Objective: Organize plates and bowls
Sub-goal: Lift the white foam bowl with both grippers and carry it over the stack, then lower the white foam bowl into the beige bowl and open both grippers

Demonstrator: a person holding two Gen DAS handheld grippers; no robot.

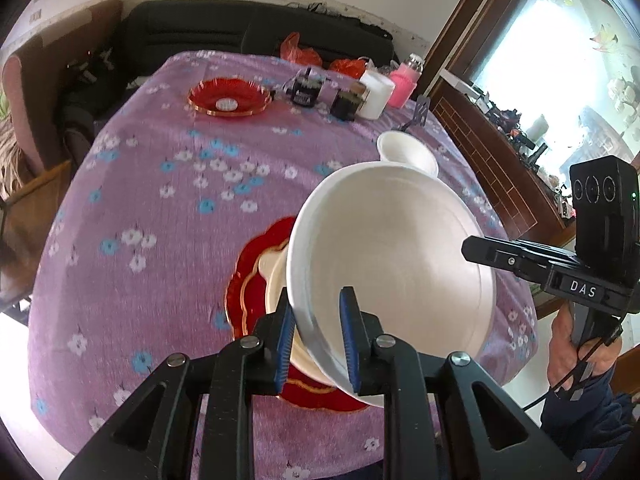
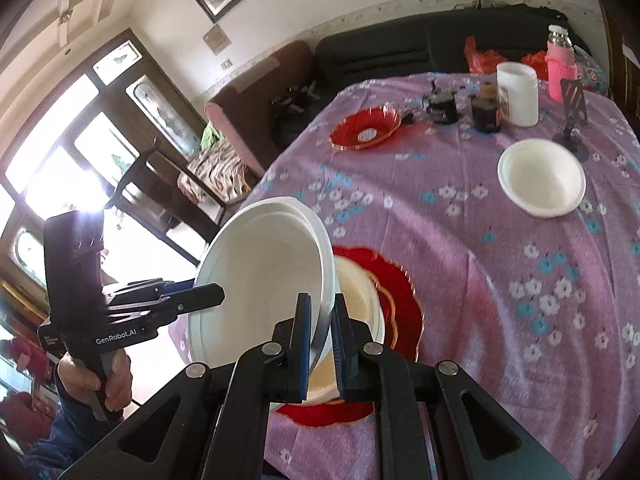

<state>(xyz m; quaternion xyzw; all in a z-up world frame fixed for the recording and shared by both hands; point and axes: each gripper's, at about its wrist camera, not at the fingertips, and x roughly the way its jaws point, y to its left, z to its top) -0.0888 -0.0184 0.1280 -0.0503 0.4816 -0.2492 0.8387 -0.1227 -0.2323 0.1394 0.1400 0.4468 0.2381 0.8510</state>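
A large white bowl hangs tilted above a cream bowl, which sits on a red gold-edged plate. My left gripper straddles the white bowl's near rim with its pads slightly wider than the rim, so it stands open. My right gripper is shut on the opposite rim. Each gripper shows in the other's view, the right gripper and the left gripper. A smaller white bowl and a second red plate rest farther back.
On the purple flowered tablecloth, the far edge holds a white tub, a pink bottle, two dark jars and a black stand. A dark sofa lies behind. A hand holds the right gripper.
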